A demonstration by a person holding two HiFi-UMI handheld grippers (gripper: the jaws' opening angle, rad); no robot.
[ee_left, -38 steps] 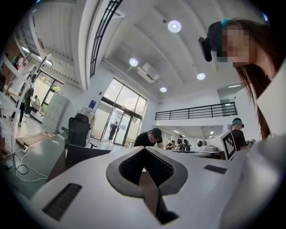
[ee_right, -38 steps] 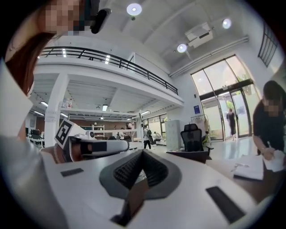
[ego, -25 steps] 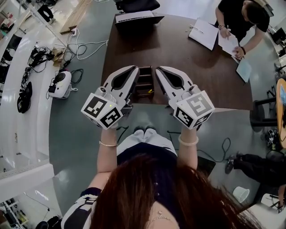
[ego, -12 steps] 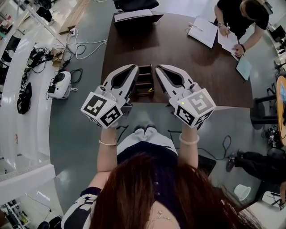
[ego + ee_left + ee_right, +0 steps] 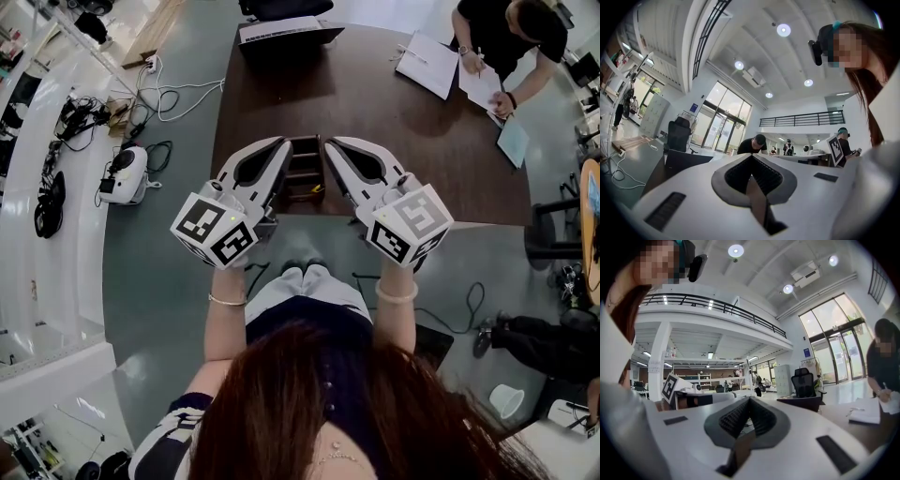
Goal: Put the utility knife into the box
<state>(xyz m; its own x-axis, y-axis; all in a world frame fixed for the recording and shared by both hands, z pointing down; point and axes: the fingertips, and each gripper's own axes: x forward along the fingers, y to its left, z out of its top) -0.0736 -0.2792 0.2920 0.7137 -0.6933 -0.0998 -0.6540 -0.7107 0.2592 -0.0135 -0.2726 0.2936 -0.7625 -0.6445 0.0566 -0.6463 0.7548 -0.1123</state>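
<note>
You are holding the left tongs (image 5: 284,144) and the right tongs (image 5: 330,143) side by side above the near edge of the dark brown surface (image 5: 403,159), tips pointing away from you. The dark wooden box (image 5: 304,167), with its row of open compartments, is sitting on the surface right between the two. Both tongs are clenched: in each gripper view the white jaws are meeting at their tips and nothing is lying between the ribbed pads. The utility knife (image 5: 317,188) is hard to make out. Only a small yellow bit is showing at the box's near end, just beside the right tongs, and it is too small to tell whether it is lying inside a compartment. At the far right corner a person (image 5: 502,37) is leaning over papers (image 5: 427,70) and writing. A laptop (image 5: 281,36) is sitting at the far edge.
</note>
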